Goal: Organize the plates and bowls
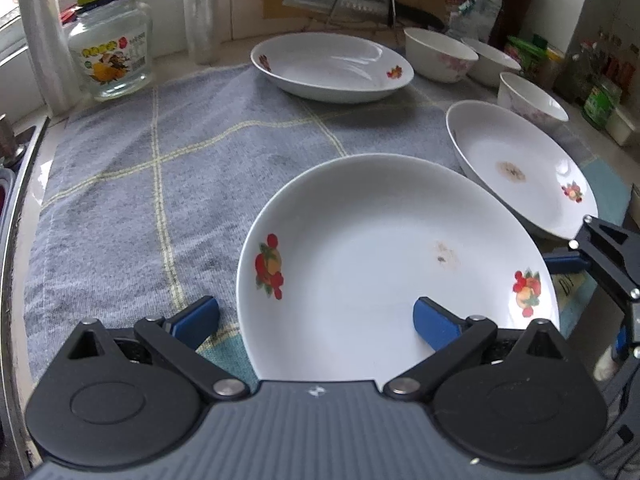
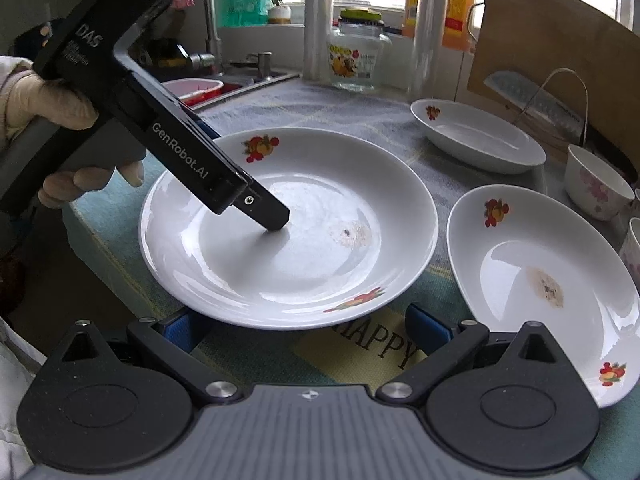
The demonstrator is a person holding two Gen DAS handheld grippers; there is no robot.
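White fruit-print plate (image 1: pixel 384 256) lies flat on the blue-grey checked towel (image 1: pixel 152 168) that covers the surface, nearest to me. My left hand-held gripper (image 1: pixel 316 318) has its jaws spread wide across the plate's near rim: one blue finger (image 1: pixel 434 322) over the plate's inside, the other over the towel just outside. Pads press on nothing.

My right hand-held gripper (image 2: pixel 304 330) is also wide open, low at the same plate's edge, holding nothing.

Second plate (image 1: pixel 520 168) sits just to the right, its rim close behind the first. Third plate (image 1: pixel 332 66) lies well apart at the towel's far edge. Three small white bowls (image 1: pixel 440 54) stand beyond, far right. Glass jar (image 1: pixel 110 56) far left.
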